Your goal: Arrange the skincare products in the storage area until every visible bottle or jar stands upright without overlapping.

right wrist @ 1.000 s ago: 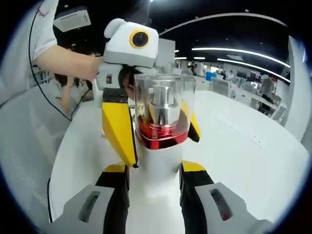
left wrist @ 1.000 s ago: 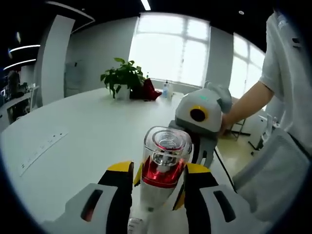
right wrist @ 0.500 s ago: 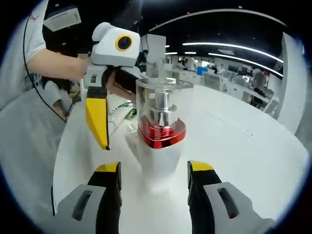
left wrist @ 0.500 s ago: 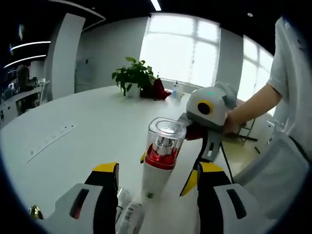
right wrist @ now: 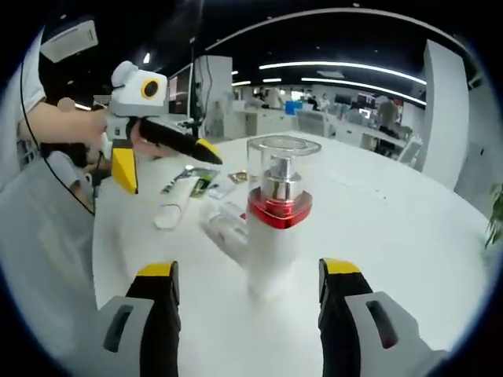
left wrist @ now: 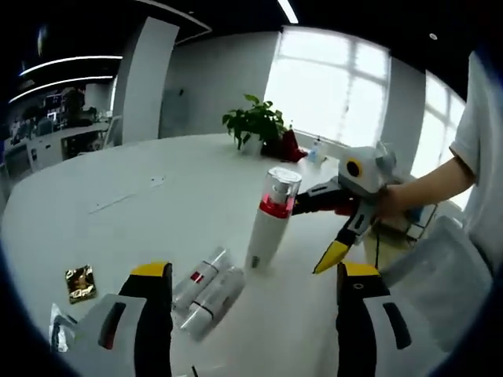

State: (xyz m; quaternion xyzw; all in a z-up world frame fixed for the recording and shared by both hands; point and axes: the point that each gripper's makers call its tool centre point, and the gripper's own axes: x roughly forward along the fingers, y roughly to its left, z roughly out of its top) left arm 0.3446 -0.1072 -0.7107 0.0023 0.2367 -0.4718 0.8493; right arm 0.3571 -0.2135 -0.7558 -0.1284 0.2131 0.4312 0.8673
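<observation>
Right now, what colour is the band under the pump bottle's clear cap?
Red, on the white pump bottle; clearest in the right gripper view.

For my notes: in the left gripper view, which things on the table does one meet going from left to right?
Gold-brown sachet → two lying white bottles → upright pump bottle with red collar → the right gripper.

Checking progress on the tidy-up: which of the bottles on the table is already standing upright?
The tall white pump bottle with the red collar and clear cap; the two tubes beside it lie flat.

one upright pump bottle (left wrist: 271, 218), two lying tubes (left wrist: 208, 287)
</observation>
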